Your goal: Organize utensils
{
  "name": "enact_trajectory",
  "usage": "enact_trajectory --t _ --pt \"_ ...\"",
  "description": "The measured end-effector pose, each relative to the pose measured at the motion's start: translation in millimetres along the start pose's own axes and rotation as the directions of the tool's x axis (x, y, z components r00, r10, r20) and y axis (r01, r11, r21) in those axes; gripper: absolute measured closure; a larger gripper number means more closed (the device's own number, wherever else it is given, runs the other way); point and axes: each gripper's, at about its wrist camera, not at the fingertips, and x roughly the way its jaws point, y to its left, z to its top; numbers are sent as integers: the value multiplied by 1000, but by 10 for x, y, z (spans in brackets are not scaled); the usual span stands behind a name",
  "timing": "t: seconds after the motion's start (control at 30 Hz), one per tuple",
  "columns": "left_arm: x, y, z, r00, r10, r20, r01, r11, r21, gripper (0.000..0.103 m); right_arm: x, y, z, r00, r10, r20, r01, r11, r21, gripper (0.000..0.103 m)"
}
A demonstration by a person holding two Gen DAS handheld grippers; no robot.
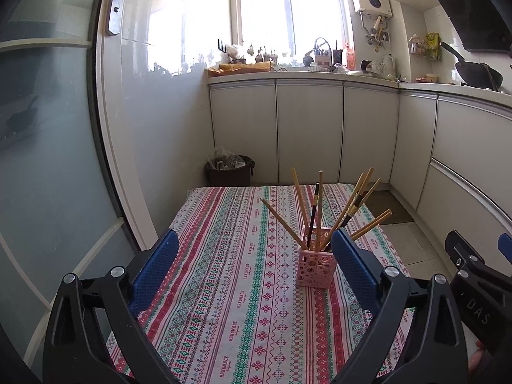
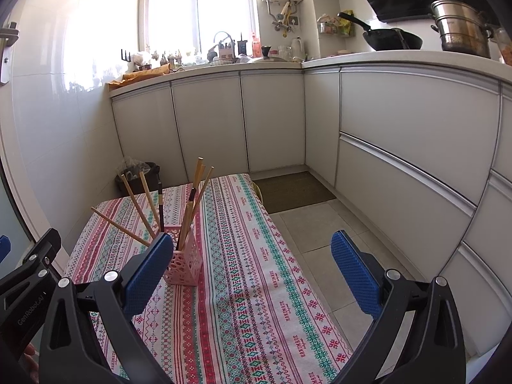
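Left wrist view: the left gripper hangs above the table with its blue pads spread wide and nothing between them. Ahead of its right finger stands a pink perforated holder on the striped tablecloth, with the chopsticks upright inside and fanning outward. Right wrist view: the right gripper is likewise agape and empty, with the holder just beyond its left finger. No loose utensil shows on the cloth, so the sorting appears complete or nearly so; any next move would probably call only for drawing both grippers clear without knocking the fanned sticks.
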Motion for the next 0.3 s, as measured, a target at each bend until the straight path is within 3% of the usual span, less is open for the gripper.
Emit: enact_trajectory --t 0.3 --pt "45 11 -8 1000 10 -23 -11 1000 -5 7 5 -1 6 1000 5 -2 -5 1000 4 7"
